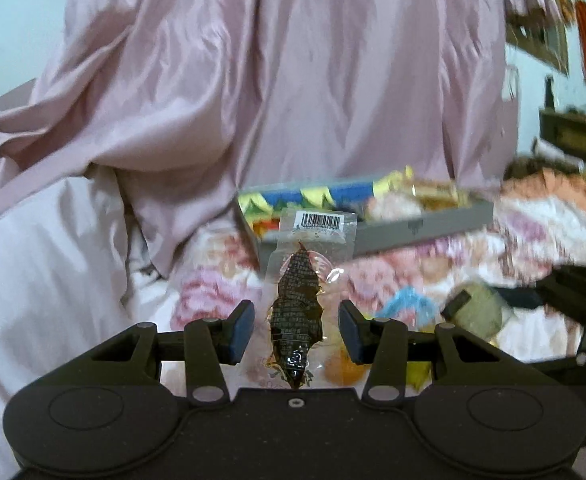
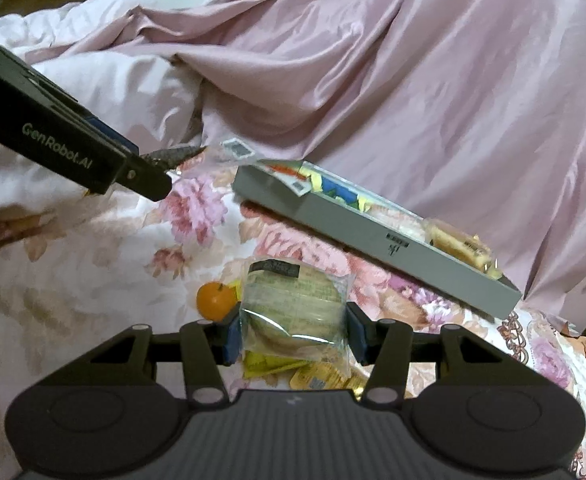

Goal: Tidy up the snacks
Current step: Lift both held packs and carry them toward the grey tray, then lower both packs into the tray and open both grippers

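Clamped between the pads of my right gripper [image 2: 293, 336] is a round pale cake in a clear wrapper [image 2: 293, 304], pinched across its width and lifted above the yellow sachets [image 2: 269, 364] and the orange [image 2: 215, 300]. I judge it light and soft: the film is slick and puffed, and the cake would crush under a harder squeeze, so a gentle hold across the middle suits it.

My left gripper [image 1: 297, 332] carries a dark sauced strip in a vacuum packet [image 1: 297, 312], which juts forward from the jaws, clear of the bed. The pads sit beside the dark filling, so I take it the clear margins are what I grip. It looks limp, thin and slippery; the flat sealed end with the barcode seems the surer place.

Ahead lies the grey tray [image 2: 373, 236], already part filled with wrapped snacks, on the floral bedspread [image 2: 93, 260], with a pink satin cover [image 2: 413, 80] heaped behind.
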{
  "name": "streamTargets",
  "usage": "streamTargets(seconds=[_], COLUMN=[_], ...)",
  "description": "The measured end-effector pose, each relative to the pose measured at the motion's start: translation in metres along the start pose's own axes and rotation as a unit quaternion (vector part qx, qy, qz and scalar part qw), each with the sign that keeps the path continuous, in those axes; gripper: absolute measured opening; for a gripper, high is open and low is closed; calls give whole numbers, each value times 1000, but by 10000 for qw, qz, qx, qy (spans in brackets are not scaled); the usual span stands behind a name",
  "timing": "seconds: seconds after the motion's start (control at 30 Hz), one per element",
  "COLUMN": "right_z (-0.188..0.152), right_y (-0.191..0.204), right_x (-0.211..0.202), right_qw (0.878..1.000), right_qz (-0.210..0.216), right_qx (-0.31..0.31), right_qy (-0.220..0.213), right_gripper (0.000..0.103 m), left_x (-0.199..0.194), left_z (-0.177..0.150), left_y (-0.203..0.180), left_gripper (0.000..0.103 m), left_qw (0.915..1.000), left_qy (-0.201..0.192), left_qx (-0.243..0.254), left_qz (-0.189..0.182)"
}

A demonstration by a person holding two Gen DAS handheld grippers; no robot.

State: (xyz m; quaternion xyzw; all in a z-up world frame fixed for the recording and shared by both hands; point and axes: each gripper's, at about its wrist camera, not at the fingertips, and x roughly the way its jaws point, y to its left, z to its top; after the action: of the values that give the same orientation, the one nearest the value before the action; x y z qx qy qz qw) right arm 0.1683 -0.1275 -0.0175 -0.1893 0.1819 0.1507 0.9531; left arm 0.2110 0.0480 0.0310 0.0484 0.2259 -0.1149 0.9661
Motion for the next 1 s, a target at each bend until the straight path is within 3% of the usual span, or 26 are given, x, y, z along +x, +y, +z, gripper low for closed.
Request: streamTargets(seconds=[0.3,0.7,0.83,1.0], right_z=[14,47,55,66], right_y=[-15,-48,-57,-63], right_x=[1,40,61,93], right_qw=[9986,9944,9930,9910], right_qz=[-156,-599,-659,-659], right_qx=[405,604,699,887], right_qy=[-312,-629,-684,-760], right_gripper=[56,56,56,56], left_x=[15,82,104,134], left_z=[22,70,78,74], left_y=[6,4,11,26], left_gripper=[48,48,48,48], left_qw=[9945,9820,9797,9757], left_qy=[-519,-1085,-1059,-742], left_qx=[-894,-1545,-1701,-2056], left_qz=[181,68,69,-124])
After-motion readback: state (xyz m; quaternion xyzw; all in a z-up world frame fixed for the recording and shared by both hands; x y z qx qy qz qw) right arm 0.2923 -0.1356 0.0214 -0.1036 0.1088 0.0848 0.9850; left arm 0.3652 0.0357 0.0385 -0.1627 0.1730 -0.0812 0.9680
